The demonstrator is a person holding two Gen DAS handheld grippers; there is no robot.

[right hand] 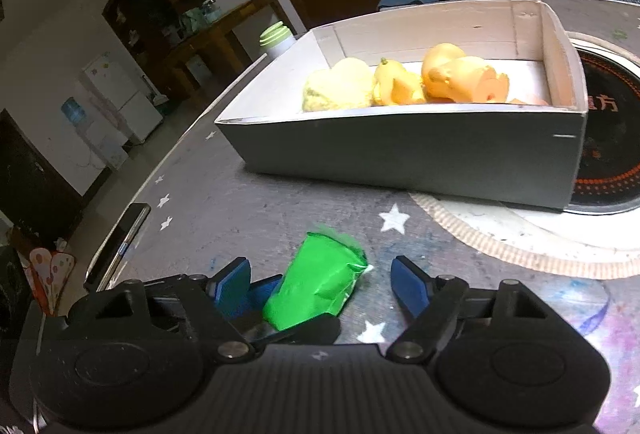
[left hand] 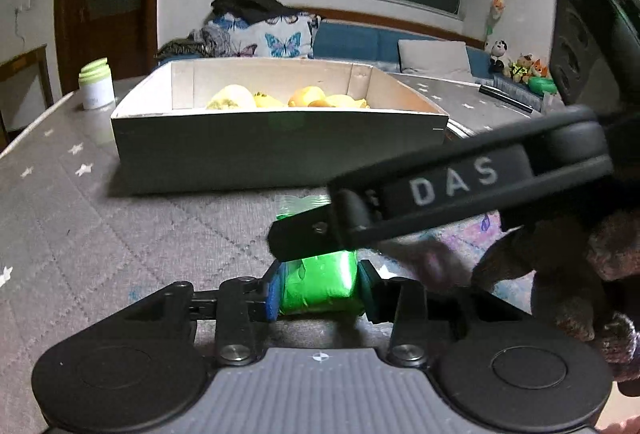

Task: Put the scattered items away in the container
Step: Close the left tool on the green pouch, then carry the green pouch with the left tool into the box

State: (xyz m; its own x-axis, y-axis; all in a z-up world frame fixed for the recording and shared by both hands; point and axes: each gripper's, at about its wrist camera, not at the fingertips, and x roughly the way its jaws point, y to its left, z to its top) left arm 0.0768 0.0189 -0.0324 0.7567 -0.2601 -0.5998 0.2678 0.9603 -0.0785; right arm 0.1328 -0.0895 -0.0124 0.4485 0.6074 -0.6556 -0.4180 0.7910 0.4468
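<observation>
Fingers of the left gripper (left hand: 318, 288) clamp the green packet (left hand: 318, 286); right gripper (right hand: 320, 284) spread apart. Pickup underway; next, carry to the box (left hand: 280, 149) at twelve o'clock

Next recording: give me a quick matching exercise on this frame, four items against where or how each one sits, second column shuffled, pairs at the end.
Items:
1. green packet
2. yellow and orange toys
3. green-lidded jar
4. right gripper

States:
A. inside the white box
B. open, fingers spread either side of the packet
C. clamped between the left gripper fingers
D. standing on the table beyond the box's left end

Pairs: 1-C, 2-A, 3-D, 4-B
</observation>
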